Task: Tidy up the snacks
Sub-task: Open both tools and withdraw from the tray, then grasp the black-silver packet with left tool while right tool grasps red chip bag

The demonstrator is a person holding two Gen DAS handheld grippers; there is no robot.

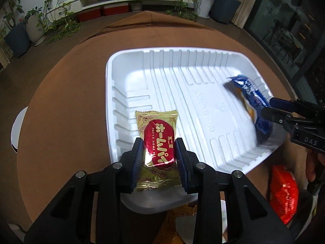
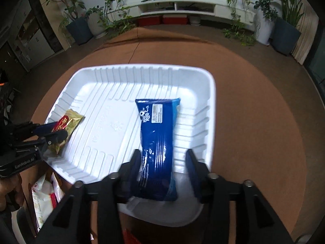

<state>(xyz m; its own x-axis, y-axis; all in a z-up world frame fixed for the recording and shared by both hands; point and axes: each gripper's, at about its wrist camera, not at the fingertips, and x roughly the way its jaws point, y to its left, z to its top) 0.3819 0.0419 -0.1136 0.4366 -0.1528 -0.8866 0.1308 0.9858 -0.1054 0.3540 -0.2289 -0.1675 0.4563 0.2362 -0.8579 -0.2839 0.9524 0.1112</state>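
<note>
The left gripper (image 1: 159, 158) is clamped on the gold pack (image 1: 157, 150), its blue pads pressed against the long edges, so the pack hangs flat over the near-left corner of the white tray (image 1: 130, 61) — a pose that looks meant for laying it along the tray's left wall. The right gripper (image 2: 162, 168) straddles the blue pack (image 2: 157, 142), but its fingers stand apart from the wrapper on the right side and the frame is smeared there; I judge the jaws spread, the pack either just let go or about to be. That pack lies lengthwise inside the tray near its right wall, its near end over the front rim, which would leave the tray's middle free for more snacks. Outside the tray, just off its near edge, wait a red pack (image 1: 283, 193) and a white pack (image 2: 45, 201) — still to be sorted, I take it. The tray sits on a brown table (image 2: 254, 142), with potted plants (image 2: 79, 26) and a white shelf (image 2: 193, 6) well beyond its far rim.
</note>
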